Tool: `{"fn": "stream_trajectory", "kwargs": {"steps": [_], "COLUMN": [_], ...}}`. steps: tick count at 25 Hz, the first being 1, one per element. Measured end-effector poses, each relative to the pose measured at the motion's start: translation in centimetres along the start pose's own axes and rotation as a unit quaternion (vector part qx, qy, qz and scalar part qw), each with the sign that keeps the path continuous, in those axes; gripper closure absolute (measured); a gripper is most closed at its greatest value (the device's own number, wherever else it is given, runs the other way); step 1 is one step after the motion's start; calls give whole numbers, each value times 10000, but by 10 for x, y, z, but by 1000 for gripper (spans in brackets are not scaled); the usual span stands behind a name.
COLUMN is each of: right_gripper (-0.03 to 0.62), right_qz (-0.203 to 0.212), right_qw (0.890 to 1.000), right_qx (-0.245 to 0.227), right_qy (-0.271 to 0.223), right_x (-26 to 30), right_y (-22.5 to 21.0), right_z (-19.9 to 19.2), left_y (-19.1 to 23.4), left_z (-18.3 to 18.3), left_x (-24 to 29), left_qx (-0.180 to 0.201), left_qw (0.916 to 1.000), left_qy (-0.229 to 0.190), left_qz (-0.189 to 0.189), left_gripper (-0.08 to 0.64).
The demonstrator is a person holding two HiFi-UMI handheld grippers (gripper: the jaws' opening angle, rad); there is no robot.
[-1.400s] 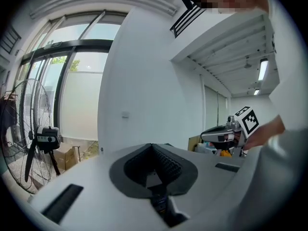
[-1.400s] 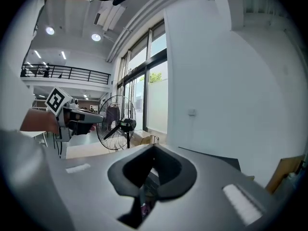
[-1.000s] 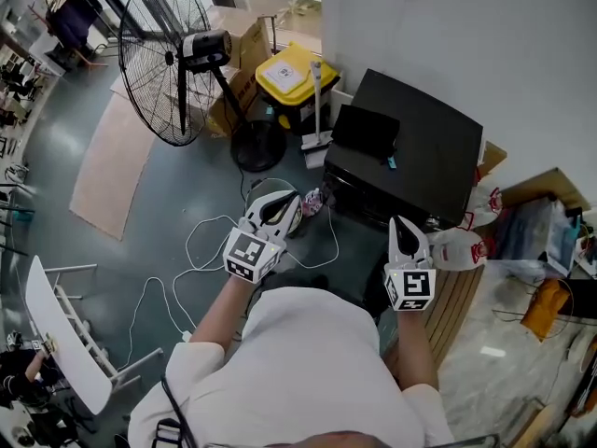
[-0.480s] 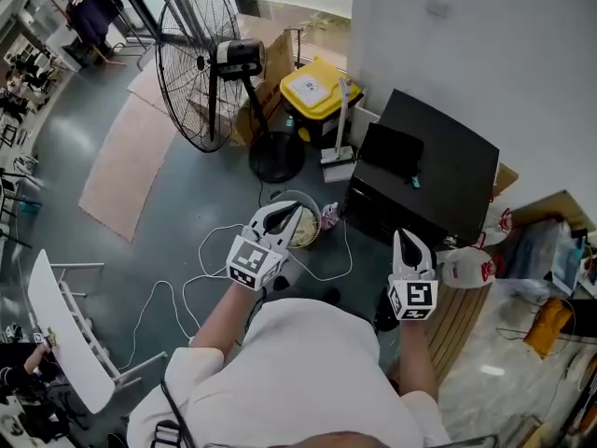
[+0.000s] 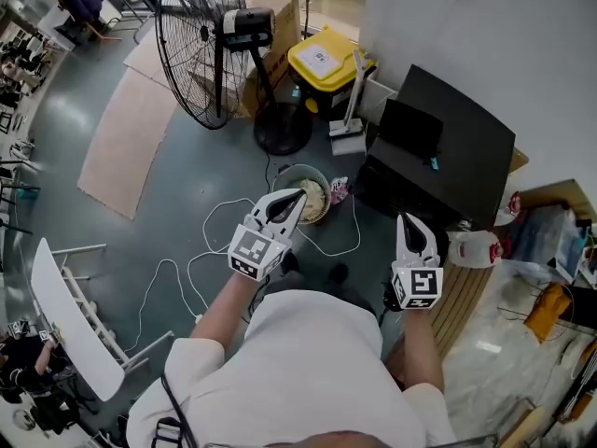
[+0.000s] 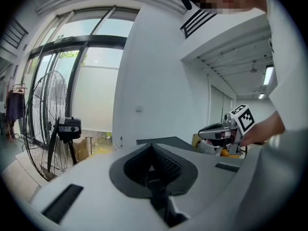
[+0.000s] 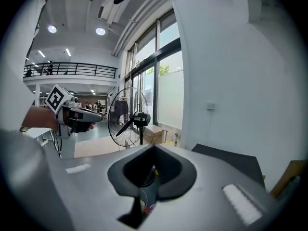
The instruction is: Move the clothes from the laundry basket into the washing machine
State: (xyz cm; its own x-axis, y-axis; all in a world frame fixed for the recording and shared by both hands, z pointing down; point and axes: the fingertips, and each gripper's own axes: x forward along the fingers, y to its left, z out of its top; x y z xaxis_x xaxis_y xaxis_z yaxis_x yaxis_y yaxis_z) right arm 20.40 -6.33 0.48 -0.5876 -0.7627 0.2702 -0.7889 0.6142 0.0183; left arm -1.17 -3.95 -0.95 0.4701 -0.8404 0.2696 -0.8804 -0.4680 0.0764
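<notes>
Head view: left gripper [image 5: 293, 198] and right gripper [image 5: 408, 220] are held out in front of the person, well apart from each other. Both have jaws together with nothing between them, and each gripper's own view shows the pads meeting. Open room: bare grey floor [image 5: 177, 185] lies to the left of the left gripper, crossed by a loose white cable [image 5: 213, 250] under and beside it. Edges: pedestal fan [image 5: 201, 45] and yellow bin [image 5: 322, 59] stand ahead of the left gripper. A black box-shaped unit [image 5: 457, 147] sits just ahead of the right gripper, against the white wall [image 5: 522, 45], with wooden slats [image 5: 457, 297] to that gripper's right. Round laundry basket [image 5: 300, 168], pale clothes [image 5: 315, 205] inside, stands on the floor beneath the left gripper's tip, left of the black unit's corner, not touched by either gripper
</notes>
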Motion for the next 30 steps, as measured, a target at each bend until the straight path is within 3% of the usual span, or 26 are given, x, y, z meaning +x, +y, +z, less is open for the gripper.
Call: {"fn": "stream_trajectory", "kwargs": {"steps": [8, 19, 30], "right_gripper": [581, 581, 581], "right_qz": [19, 197, 209], "right_qw": [9997, 9972, 9930], "right_qx": [35, 127, 316], "right_qy": [254, 712, 1114], "right_x": [11, 42, 84], "right_y": [5, 23, 31], "right_z": [-11, -55, -125], "left_y": [14, 34, 58], "left_z": [-19, -66, -144], "left_x": [-4, 9, 37], "left_qx": [-169, -452, -725], "left_qw": [9997, 9980, 9938], "left_qy": [174, 446, 834], "left_qz": [8, 17, 131], "left_gripper": [555, 554, 554]}}
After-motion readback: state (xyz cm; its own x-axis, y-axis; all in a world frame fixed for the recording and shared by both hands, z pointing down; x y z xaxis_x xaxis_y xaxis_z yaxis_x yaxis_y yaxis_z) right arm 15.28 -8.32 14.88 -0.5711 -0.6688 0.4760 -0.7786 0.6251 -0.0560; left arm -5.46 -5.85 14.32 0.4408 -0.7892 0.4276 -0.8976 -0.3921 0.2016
